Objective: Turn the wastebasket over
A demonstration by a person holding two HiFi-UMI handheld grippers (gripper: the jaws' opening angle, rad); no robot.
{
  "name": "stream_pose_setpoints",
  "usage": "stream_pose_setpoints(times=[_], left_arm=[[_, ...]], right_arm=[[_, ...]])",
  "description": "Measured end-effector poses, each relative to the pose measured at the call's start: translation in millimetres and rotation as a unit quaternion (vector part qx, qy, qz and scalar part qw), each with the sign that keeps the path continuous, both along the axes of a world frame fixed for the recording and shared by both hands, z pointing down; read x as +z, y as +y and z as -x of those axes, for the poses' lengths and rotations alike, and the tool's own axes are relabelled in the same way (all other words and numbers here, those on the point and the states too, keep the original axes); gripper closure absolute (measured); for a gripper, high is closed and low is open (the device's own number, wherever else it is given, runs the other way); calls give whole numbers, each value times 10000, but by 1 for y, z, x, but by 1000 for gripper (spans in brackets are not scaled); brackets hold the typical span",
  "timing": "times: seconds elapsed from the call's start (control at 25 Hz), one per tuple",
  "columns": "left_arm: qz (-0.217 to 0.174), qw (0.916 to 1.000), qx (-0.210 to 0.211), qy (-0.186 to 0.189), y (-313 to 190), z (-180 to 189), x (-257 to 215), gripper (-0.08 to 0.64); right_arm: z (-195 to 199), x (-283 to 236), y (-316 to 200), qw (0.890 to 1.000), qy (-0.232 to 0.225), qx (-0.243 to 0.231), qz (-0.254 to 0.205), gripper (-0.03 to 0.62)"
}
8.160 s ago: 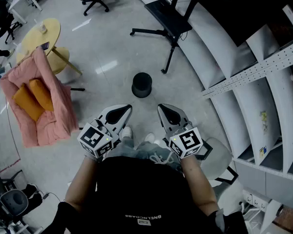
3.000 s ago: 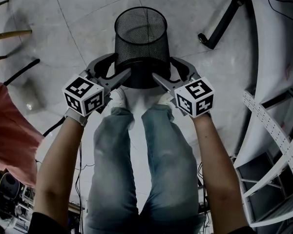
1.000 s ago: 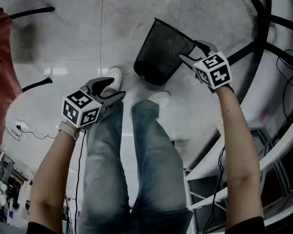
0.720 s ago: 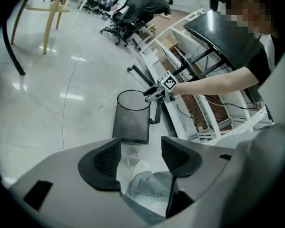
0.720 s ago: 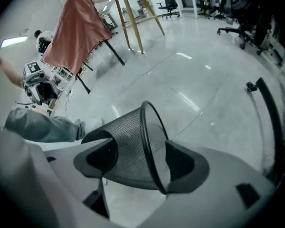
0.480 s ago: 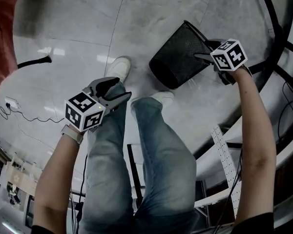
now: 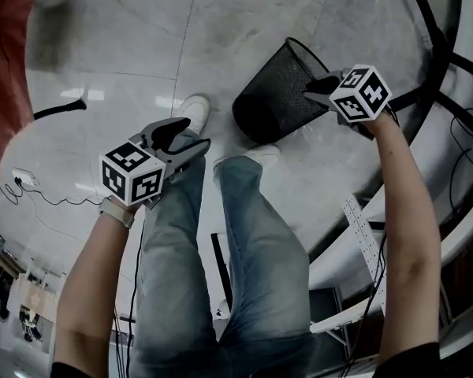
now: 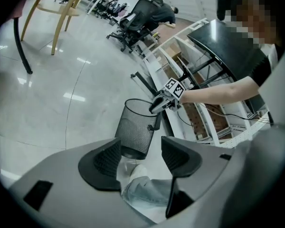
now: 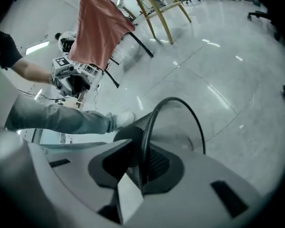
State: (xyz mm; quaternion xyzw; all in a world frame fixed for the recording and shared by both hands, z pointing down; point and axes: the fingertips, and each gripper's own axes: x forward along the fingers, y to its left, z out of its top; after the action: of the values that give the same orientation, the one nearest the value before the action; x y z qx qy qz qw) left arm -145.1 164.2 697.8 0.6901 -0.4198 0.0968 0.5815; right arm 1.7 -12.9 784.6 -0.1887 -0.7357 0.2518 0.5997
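The black mesh wastebasket [image 7: 270, 93] stands tilted on the floor, its open mouth turned up and to the right, its base by my shoes. My right gripper [image 7: 314, 90] has just been closing, and its jaws now pinch the near rim [image 9: 173, 100] between them. In the right gripper view the wire rim runs down into the right gripper [image 9: 141, 167]. My left gripper [image 7: 189, 138] hangs open and empty over my left leg, well apart from the basket. The left gripper view looks past the left gripper [image 8: 138, 156] at the basket [image 8: 135, 129].
My legs and white shoes [image 7: 193, 109] are right beside the basket's base. Black stand legs [image 7: 433, 46] and white perforated shelving [image 7: 363, 227] crowd the right side. A pink cloth [image 7: 4, 69] hangs at the left, with a cable [image 7: 39, 199] on the floor.
The right gripper's jaws have closed on the basket's rim. The basket has shifted slightly left and stands a little steeper. The left gripper has barely moved.
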Motion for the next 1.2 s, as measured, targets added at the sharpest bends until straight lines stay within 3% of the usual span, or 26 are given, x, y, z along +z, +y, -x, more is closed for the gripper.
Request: stream_pose_setpoints(times=[0.28,0.56,0.84,1.2], left_arm=[[-131,9993,351,23,-13,-5,-34,290],[-183,9980,605,62,-16,-8,-49,290],[-89,9979,635,80,-3,-7,-42,290],[-51,9978,661,22,10,-4,-38,290]], right_arm=[[5,-39,22,9998,-79,157,-117,569],[16,-38,3,9893,122,-177,-1444,577],[39,-21,52,9761,210,-1017,-1907,571],[40,6,107,9782,399,-467,-1983,543]])
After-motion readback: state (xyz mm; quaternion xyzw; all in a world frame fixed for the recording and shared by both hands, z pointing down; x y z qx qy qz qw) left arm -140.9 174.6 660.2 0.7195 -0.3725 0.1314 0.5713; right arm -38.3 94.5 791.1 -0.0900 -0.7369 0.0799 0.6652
